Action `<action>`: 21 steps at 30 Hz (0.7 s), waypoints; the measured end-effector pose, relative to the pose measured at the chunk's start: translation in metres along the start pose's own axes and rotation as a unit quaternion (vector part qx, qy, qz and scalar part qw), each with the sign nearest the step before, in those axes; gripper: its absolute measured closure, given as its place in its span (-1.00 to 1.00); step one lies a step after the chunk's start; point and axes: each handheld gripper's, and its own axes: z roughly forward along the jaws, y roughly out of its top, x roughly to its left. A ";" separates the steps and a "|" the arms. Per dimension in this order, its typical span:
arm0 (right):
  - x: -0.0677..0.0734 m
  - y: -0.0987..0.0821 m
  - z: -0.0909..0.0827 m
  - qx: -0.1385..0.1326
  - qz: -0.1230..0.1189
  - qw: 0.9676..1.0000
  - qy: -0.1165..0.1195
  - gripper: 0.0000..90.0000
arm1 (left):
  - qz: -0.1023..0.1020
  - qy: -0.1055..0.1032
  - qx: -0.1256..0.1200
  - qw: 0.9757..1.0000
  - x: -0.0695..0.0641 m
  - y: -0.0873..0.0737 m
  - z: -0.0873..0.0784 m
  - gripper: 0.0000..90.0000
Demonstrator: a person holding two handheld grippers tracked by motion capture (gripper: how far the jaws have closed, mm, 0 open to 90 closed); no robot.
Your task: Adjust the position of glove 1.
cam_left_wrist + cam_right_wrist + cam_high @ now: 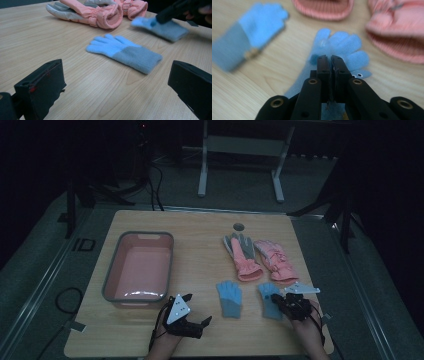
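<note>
While my right gripper point(331, 58) has its jaws pinched together on the small blue knit glove with the grey cuff point(342, 46), I'm not convinced the bite is a good one. From the right gripper view the jaws look shut on just a thin fold of knit around the palm, with the glove's 4 fingers fanning out past the tips and the cuff trailing back underneath. If I lift from here, my guess is that fold could slide out, since fuzzy knit stretches instead of gripping back.

Second worry: the pink padded ski glove point(397, 27) sits just beyond and off to one side of the tips, near the blue one's fingertips. A lift that drags instead of going straight up could snag its ribbed cuff and shove it around.

My left gripper point(187, 314) has its jaws spread wide, holding nothing, hanging over bare wooden table point(105, 100). The matching second blue knit glove point(125, 52) lies flat ahead of those jaws, between them in the view but well short of contact. If I rush it forward while the right one swings across toward the pink plastic tub with the grey rim point(139, 270), which I assume is where these go, the 2 grippers could cross paths. Cable tangling is the thing I'd watch there.
</note>
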 end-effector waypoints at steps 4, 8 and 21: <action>0.008 0.018 -0.014 -0.021 0.012 1.000 -0.003 0.91 | 0.001 0.000 -0.001 1.000 0.000 0.000 0.000 -0.98; 0.020 0.039 -0.028 -0.039 0.004 0.999 -0.004 0.91 | 0.001 0.000 -0.001 1.000 0.000 0.000 0.000 -0.98; 0.063 0.081 -0.031 -0.069 -0.015 0.997 0.040 0.91 | 0.002 -0.001 0.000 1.000 0.000 0.000 0.000 -0.98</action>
